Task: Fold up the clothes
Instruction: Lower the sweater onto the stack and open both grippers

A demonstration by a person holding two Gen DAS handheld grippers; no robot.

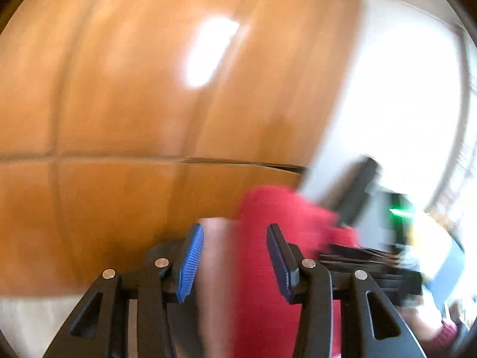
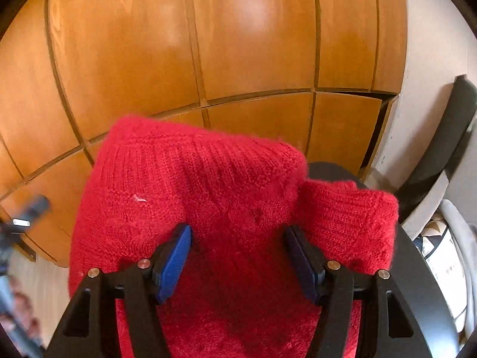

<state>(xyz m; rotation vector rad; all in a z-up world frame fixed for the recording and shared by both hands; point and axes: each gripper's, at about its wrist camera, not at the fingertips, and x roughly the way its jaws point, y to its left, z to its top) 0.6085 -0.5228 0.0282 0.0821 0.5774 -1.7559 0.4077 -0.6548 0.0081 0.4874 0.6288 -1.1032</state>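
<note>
A red knit sweater [image 2: 208, 185] lies bunched and folded on a round black table [image 2: 417, 283], its ribbed hem facing away. A smaller folded part [image 2: 348, 217], perhaps a sleeve, sits to the right. My right gripper [image 2: 238, 241] is open, blue pads [image 2: 176, 256] wide apart with thick sweater fabric between them. The left wrist view is motion-blurred. There my left gripper [image 1: 235, 262] is open, and the red sweater [image 1: 277, 223] shows between and beyond its fingers. Whether it touches the fabric is unclear.
Orange-brown wooden cupboard doors [image 2: 238, 44] fill the background of both views. A dark curved object [image 2: 441, 149] stands against the white wall on the right. A blurred black gripper part [image 2: 23, 217] shows at the left edge of the right wrist view.
</note>
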